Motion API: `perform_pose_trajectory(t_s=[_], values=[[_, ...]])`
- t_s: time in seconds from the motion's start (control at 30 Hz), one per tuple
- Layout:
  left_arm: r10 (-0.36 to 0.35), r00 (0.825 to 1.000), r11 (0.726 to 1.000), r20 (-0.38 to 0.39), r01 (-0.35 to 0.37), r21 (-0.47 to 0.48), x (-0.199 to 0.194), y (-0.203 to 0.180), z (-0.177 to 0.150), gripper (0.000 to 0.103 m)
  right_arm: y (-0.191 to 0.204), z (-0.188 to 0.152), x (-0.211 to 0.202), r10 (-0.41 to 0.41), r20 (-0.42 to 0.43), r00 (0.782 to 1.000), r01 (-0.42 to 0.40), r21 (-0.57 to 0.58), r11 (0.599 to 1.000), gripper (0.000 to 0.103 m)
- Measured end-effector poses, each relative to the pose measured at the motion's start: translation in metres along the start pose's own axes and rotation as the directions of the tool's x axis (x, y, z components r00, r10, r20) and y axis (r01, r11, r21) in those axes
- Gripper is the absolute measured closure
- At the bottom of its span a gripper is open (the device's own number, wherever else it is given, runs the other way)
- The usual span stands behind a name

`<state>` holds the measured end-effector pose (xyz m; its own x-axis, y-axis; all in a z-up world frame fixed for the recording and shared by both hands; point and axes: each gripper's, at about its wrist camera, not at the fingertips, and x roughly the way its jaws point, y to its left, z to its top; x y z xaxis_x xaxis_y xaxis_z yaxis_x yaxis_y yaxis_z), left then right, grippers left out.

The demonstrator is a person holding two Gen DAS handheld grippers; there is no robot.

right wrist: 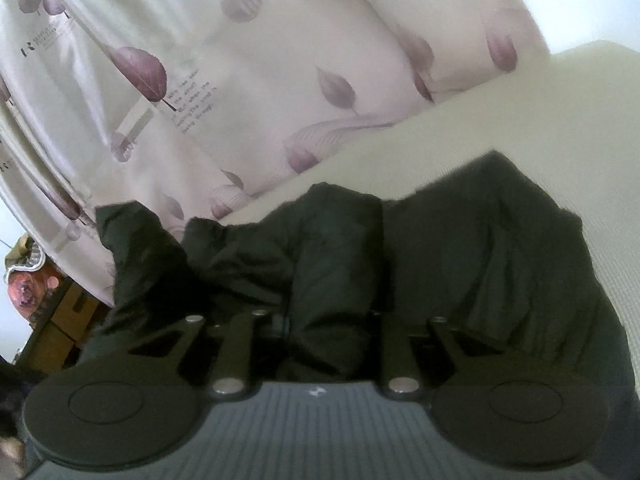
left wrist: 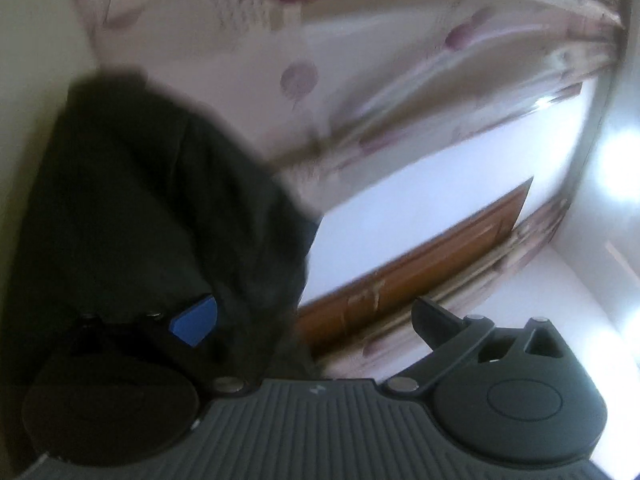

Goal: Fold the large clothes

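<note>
A large dark green garment lies crumpled on a cream bed surface. In the left wrist view it fills the left side and drapes over the left finger; only that finger's blue pad shows. The other finger stands far to the right, so my left gripper is open, with cloth at its left finger. In the right wrist view the garment spreads across the middle. My right gripper is closed on a thick fold of it, which bulges up between the jaws.
A pale curtain with purple leaf print hangs behind the bed and shows in the left wrist view too. A brown wooden door and a bright window glare are at the right. Brown furniture is at lower left.
</note>
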<state>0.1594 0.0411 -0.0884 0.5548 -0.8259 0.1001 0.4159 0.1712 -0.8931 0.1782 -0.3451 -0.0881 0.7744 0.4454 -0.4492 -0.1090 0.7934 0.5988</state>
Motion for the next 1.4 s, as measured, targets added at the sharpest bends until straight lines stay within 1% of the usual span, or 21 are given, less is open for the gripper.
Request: perform_pose_trajectory(t_s=[0.07,0.1,0.17,0.2,0.23,0.37,0.53,0.57,0.63,0.7,0.83,0.93,1.0,1.03,1.1,1.17,1.2,1.27,1.3,1.33,1.4], values=[[-0.018,1.000,0.998,-0.023,0.020,0.057,0.007,-0.002,-0.014,0.001,0.004,0.010,-0.001,0.024,-0.006,1.000,-0.024,0.026,0.999,0.079],[-0.036,0.999,0.998,-0.036,0.038,0.057,0.013,-0.002,-0.019,0.001,0.008,0.018,0.000,0.036,-0.026,0.999,-0.035,0.033,0.999,0.078],[-0.046,0.996,0.995,-0.081,0.053,0.082,0.023,-0.004,-0.028,0.001,0.016,0.033,0.002,0.043,-0.070,0.997,-0.041,0.032,0.999,0.054],[-0.042,0.994,0.992,-0.098,0.053,0.112,0.027,-0.007,-0.032,0.001,0.021,0.041,0.003,0.050,-0.091,0.995,-0.046,0.043,0.998,0.022],[-0.038,0.995,0.990,-0.097,0.050,0.132,0.028,-0.009,-0.035,0.001,0.024,0.048,0.004,0.060,-0.116,0.991,-0.054,0.051,0.997,0.009],[-0.044,0.994,0.989,-0.096,0.057,0.138,0.038,-0.006,-0.042,0.001,0.046,0.065,0.003,0.021,-0.197,0.980,-0.021,0.005,1.000,0.008],[-0.027,0.996,0.984,-0.079,0.040,0.175,0.039,-0.011,-0.045,0.000,0.063,0.067,0.014,-0.096,-0.254,0.962,0.065,-0.128,0.990,0.006],[-0.036,0.997,0.985,-0.067,0.047,0.164,0.036,-0.010,-0.043,0.000,0.063,0.069,0.013,-0.087,-0.260,0.962,0.057,-0.120,0.991,0.006],[-0.049,0.998,0.988,-0.050,0.056,0.145,0.028,-0.006,-0.042,0.000,0.057,0.075,0.003,-0.032,-0.256,0.966,0.010,-0.088,0.996,0.005],[-0.053,0.998,0.988,-0.044,0.059,0.141,0.024,-0.002,-0.041,0.000,0.052,0.078,-0.008,-0.017,-0.250,0.968,-0.005,-0.090,0.996,0.000],[-0.041,0.998,0.980,-0.042,0.048,0.192,0.029,-0.010,-0.048,0.000,0.054,0.069,-0.005,-0.034,-0.291,0.956,-0.008,-0.143,0.990,0.000],[-0.040,0.999,0.976,-0.032,0.046,0.212,0.028,-0.013,-0.050,0.000,0.067,0.055,0.016,-0.067,-0.331,0.941,-0.012,-0.230,0.973,0.000],[-0.026,0.999,0.972,-0.029,0.032,0.231,0.028,-0.014,-0.051,0.000,0.077,0.047,0.030,-0.078,-0.327,0.942,-0.015,-0.271,0.963,0.002],[-0.016,1.000,0.970,-0.020,0.020,0.242,0.029,-0.016,-0.052,0.000,0.082,0.043,0.037,-0.082,-0.322,0.943,-0.020,-0.302,0.953,0.017],[0.008,1.000,0.963,-0.008,-0.005,0.269,0.029,-0.020,-0.053,0.000,0.089,0.036,0.051,-0.132,-0.312,0.941,0.004,-0.381,0.925,0.042],[0.049,0.999,0.956,-0.003,-0.046,0.289,0.027,-0.025,-0.053,0.000,0.086,0.032,0.058,-0.131,-0.311,0.941,-0.009,-0.411,0.911,0.048],[0.062,0.998,0.954,-0.002,-0.059,0.296,0.023,-0.028,-0.054,0.000,0.088,0.030,0.060,-0.148,-0.303,0.941,-0.006,-0.454,0.891,0.052],[0.094,0.996,0.944,-0.002,-0.088,0.319,0.013,-0.035,-0.056,0.000,0.096,0.024,0.058,-0.189,-0.271,0.944,0.008,-0.554,0.833,0.059],[0.113,0.994,0.938,0.003,-0.107,0.331,0.006,-0.038,-0.057,0.000,0.105,0.021,0.055,-0.203,-0.253,0.946,0.008,-0.608,0.794,0.066],[0.130,0.991,0.934,0.010,-0.126,0.335,-0.001,-0.040,-0.057,0.000,0.112,0.021,0.050,-0.204,-0.235,0.950,0.005,-0.644,0.765,0.072],[0.158,0.987,0.938,0.035,-0.161,0.306,-0.015,-0.040,-0.059,0.000,0.123,0.027,0.038,-0.191,-0.188,0.963,0.011,-0.685,0.728,0.077]])
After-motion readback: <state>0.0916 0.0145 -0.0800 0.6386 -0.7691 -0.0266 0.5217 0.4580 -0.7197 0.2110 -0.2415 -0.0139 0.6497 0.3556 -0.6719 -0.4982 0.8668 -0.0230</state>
